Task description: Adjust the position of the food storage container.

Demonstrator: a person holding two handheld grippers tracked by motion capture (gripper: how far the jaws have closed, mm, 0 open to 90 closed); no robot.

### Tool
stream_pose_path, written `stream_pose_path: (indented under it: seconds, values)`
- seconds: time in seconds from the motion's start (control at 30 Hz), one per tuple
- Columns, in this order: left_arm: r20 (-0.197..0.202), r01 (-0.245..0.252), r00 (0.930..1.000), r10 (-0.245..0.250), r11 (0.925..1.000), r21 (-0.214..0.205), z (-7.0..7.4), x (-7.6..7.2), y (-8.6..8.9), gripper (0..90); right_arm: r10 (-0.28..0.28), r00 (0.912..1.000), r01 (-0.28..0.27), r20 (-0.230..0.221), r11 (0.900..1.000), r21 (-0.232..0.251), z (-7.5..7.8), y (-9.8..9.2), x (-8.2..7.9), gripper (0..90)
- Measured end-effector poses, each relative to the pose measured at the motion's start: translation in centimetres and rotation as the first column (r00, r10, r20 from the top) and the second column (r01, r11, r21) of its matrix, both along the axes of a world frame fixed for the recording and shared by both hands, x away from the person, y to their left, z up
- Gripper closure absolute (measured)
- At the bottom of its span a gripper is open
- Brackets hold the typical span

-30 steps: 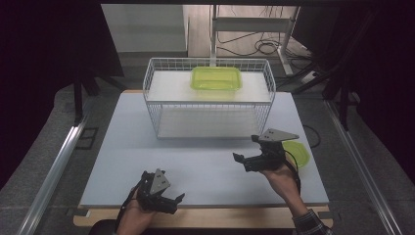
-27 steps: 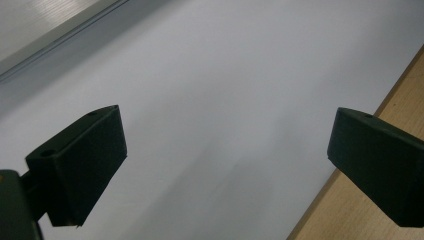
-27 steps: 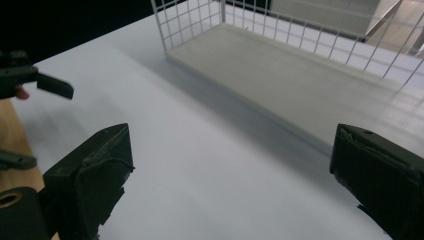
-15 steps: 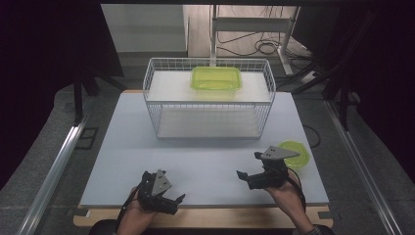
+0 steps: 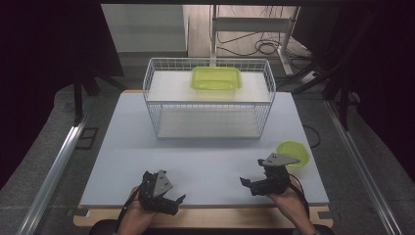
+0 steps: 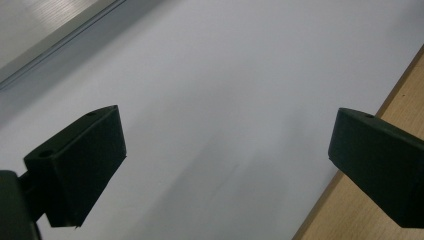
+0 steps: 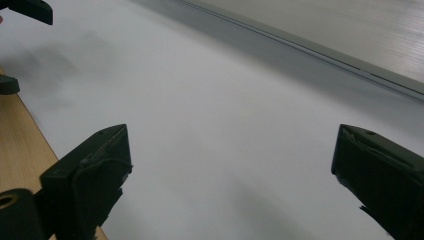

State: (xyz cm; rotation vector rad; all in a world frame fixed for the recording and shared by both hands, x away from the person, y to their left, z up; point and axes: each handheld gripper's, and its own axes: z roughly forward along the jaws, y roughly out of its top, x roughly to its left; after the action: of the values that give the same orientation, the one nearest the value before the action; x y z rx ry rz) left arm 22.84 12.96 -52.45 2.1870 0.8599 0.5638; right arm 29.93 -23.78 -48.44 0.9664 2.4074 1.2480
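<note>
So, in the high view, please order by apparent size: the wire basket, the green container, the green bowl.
1. Wire basket, clearly largest.
2. Green container, on the basket's top shelf.
3. Green bowl, smallest, though nearer the camera.

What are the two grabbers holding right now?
Nothing. The left gripper and right gripper are both open, with just the bare white table between their jaws.

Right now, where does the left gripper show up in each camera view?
High view: left gripper at bottom left, over the table's near edge.
Left gripper view: its own jaws rise from the bottom corners, wide apart.
Right gripper view: its jaw tips at the top left corner.
Shared landmark: the wooden table edge.
</note>
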Motion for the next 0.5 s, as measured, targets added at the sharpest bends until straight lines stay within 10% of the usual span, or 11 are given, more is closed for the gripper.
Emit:
stream_pose_path:
  seconds: [0.23, 0.5]
  values:
    - [-0.004, 0.001, 1.0000, -0.001, 1.0000, -0.001, 0.0, 0.0, 0.0, 2.0, -0.054, 0.9980, 0.055, -0.033, 0.9983, 0.020, 0.5, -0.9, 0.6, 10.3]
    - [-0.010, 0.006, 0.9999, -0.005, 0.9999, 0.010, -0.1, 0.0, -0.1, 2.0, -0.155, 0.9879, 0.155, -0.002, 0.9874, 0.030, 2.5, -4.3, 1.7, 49.8]
